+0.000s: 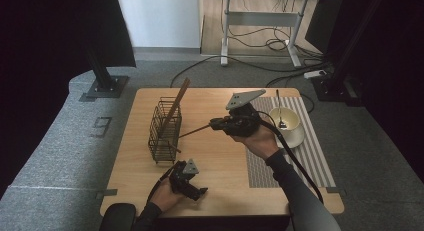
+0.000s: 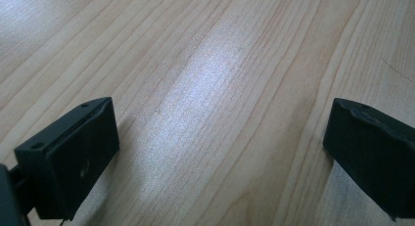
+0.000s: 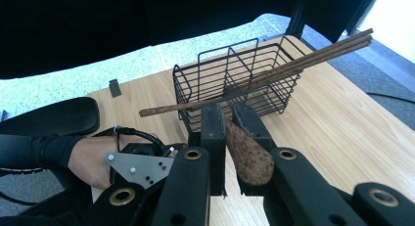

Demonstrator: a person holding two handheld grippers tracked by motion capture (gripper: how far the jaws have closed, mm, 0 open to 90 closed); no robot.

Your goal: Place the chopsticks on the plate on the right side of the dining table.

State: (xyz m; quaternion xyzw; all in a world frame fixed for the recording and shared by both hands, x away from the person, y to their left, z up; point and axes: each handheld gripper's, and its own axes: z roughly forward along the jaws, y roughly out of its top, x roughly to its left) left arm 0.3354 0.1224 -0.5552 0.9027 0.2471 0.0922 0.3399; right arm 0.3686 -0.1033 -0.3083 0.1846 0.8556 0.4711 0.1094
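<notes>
A black wire basket (image 1: pixel 164 131) (image 3: pixel 235 79) stands on the left half of the wooden table (image 1: pixel 220 186). Brown chopsticks (image 1: pixel 177 103) (image 3: pixel 313 57) lean in it, their top ends jutting well past the rim. My right gripper (image 1: pixel 214 124) (image 3: pixel 227 111) hovers just right of the basket, shut on one more chopstick (image 1: pixel 195 130) (image 3: pixel 249 155). That chopstick's thin end points at the basket's side. My left gripper (image 1: pixel 200 191) (image 2: pixel 215 152) rests low over bare wood near the front edge, open, with nothing between its jaws.
At the right, a white bowl (image 1: pixel 285 120) holding a spoon (image 1: pixel 279 108) sits on a grey striped placemat (image 1: pixel 310 151). Bare wood lies between basket and mat. Beyond the table, cables cross a grey carpet and a desk frame stands farther back.
</notes>
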